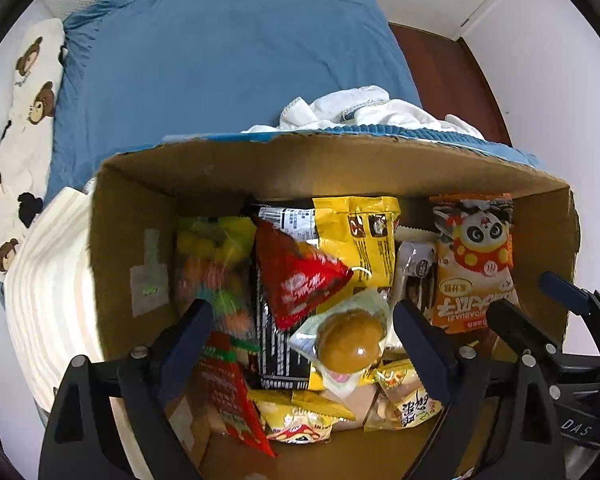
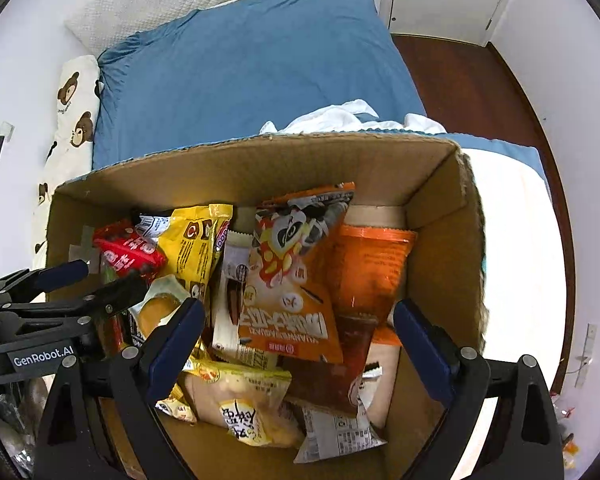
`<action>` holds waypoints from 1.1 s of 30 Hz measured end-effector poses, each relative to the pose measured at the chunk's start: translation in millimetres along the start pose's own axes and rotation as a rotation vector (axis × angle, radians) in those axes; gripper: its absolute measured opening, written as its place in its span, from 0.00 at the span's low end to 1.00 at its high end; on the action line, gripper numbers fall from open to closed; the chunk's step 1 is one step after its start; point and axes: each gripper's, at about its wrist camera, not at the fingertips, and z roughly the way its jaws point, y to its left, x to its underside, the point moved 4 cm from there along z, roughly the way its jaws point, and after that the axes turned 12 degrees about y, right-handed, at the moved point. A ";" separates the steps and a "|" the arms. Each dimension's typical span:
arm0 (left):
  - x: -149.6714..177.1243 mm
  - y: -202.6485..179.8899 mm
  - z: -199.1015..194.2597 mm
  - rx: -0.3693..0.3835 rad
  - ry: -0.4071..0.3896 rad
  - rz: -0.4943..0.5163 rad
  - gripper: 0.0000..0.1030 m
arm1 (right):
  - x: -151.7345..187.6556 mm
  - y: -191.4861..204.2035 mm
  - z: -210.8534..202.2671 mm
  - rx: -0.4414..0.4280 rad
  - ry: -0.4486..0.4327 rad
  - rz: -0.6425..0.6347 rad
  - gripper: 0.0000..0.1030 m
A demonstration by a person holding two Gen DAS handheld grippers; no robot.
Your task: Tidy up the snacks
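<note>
Both grippers hang spread and empty over the box (image 1: 148, 208); the bun packet (image 1: 350, 344) lies between the left gripper (image 1: 304, 344) fingers, long axis toward one o'clock. The right gripper (image 2: 300, 340) hovers over the orange bag (image 2: 296, 280); left is nearer the bun.

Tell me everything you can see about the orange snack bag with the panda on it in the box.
The panda snack bag is a glossy orange plastic packet with a cartoon panda, red and yellow dots, and large white characters. It looks sealed and puffy, lying tilted on top of other packets inside the cardboard box. A yellow bag sits toward one side, an orange translucent packet on the other. Neither tongs touch it.
</note>
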 end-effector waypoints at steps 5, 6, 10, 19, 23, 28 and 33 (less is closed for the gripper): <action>20.2 0.1 -16.4 -0.033 -0.071 -0.003 0.90 | 19.0 -3.0 -15.3 0.017 -0.052 0.005 0.95; 26.1 0.7 -20.2 -0.035 -0.089 -0.007 0.90 | 25.5 -3.4 -19.7 0.016 -0.072 0.006 0.95; 49.1 1.1 -31.1 -0.036 -0.141 -0.008 0.90 | 48.7 -4.2 -34.0 0.025 -0.131 0.009 0.95; 118.7 -9.6 -65.8 -0.051 -0.292 0.003 0.90 | 113.0 1.1 -78.2 0.062 -0.286 -0.008 0.95; 151.5 -15.9 -84.9 -0.057 -0.360 0.004 0.90 | 143.1 4.2 -99.2 0.054 -0.345 -0.021 0.96; 198.0 -25.2 -108.1 -0.062 -0.445 0.025 0.90 | 189.1 9.9 -125.2 0.046 -0.418 -0.031 0.96; 245.9 -29.5 -129.3 -0.064 -0.527 0.027 0.90 | 238.8 14.3 -149.6 0.039 -0.490 -0.036 0.96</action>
